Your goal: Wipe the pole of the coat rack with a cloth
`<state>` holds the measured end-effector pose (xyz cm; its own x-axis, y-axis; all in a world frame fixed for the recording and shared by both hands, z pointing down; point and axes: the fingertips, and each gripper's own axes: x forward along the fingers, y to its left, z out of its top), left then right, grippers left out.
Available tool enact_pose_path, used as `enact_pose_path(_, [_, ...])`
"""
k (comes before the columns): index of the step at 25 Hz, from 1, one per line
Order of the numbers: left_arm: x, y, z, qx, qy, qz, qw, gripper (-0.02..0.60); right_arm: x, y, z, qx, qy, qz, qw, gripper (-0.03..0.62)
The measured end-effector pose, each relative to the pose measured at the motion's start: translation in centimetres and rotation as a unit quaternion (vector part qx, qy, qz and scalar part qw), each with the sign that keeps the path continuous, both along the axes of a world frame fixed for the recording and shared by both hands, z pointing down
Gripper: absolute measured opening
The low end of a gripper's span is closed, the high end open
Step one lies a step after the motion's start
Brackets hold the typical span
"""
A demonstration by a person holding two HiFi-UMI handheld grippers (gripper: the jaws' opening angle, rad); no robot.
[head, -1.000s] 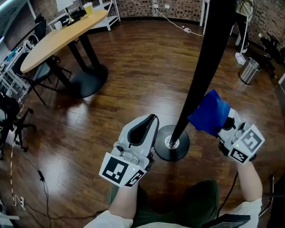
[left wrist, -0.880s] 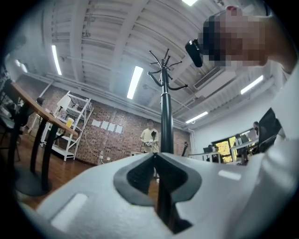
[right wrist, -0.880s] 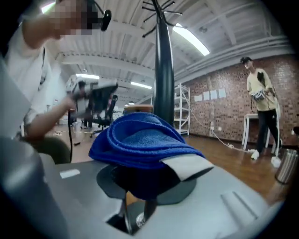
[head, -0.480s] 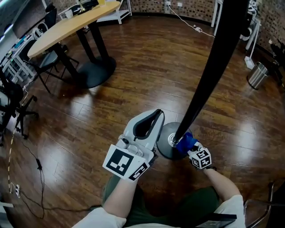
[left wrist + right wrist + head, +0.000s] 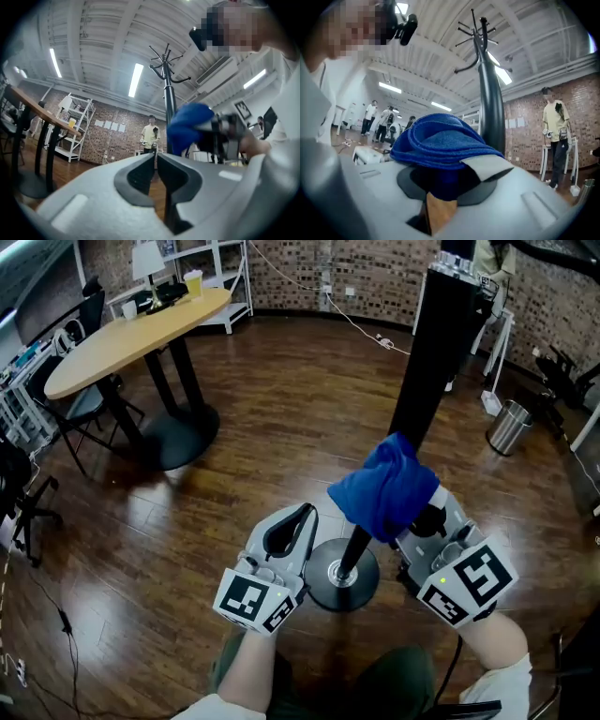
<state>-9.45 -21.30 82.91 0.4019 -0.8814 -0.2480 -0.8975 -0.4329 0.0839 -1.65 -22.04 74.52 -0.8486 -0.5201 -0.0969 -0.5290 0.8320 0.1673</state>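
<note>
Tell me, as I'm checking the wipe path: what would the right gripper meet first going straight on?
Probably the coat rack pole: the blue cloth in the right gripper faces it just ahead, though the gap is unclear.

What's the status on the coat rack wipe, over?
Copy: right tongs shut on blue cloth, cloth up at the coat rack pole. Empty left tongs shut, low beside the base. Nothing in the way.
</note>
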Motion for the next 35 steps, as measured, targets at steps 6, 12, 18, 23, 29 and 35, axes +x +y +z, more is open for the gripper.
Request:
enact_pose_path(6, [-0.9, 0.0, 0.6, -0.01, 0.006, -0.012, 0.9999, 0.018, -1.9, -1.5, -11.5, 0.039, -0.033, 0.02, 0.998, 0.1])
enact_pose_path(12, [-2.2, 0.0, 0.4, -0.009, 0.006, -0.035, 0.9993, 0.018, -1.7, -2.8, 5.7, -0.019, 0.023, 0.032, 0.999, 0.1])
enact_pose_path(18, [-3.2, 0.0, 1.1, -0.019, -0.003, -0.05, 0.9986, 0.018, -3.4, -4.2, 40.3, -0.128, 0.155, 0.069, 0.977, 0.1])
enact_pose_path(23, [-3.3, 0.1, 2.2, -0.023, -0.004, -0.052, 0.9984, 0.018, -2.0, -3.8, 56.5, -0.204, 0.225, 0.11, 0.946, 0.1])
enact_pose_path(29, [-3.1, -1.3, 2.1, -0.047, 0.005, -0.033, 0.9983, 0.018, -5.0, 0.4, 34.4, -0.139, 0.093, 0.023, 0.986, 0.099])
enact_pose_path(35, [-1.0, -0.1, -14.4, -0.007, -0.038, 0.014, 0.9992, 0.018, 0.1, 5.0, 1.7, -0.089, -0.033, 0.001, 0.995, 0.1])
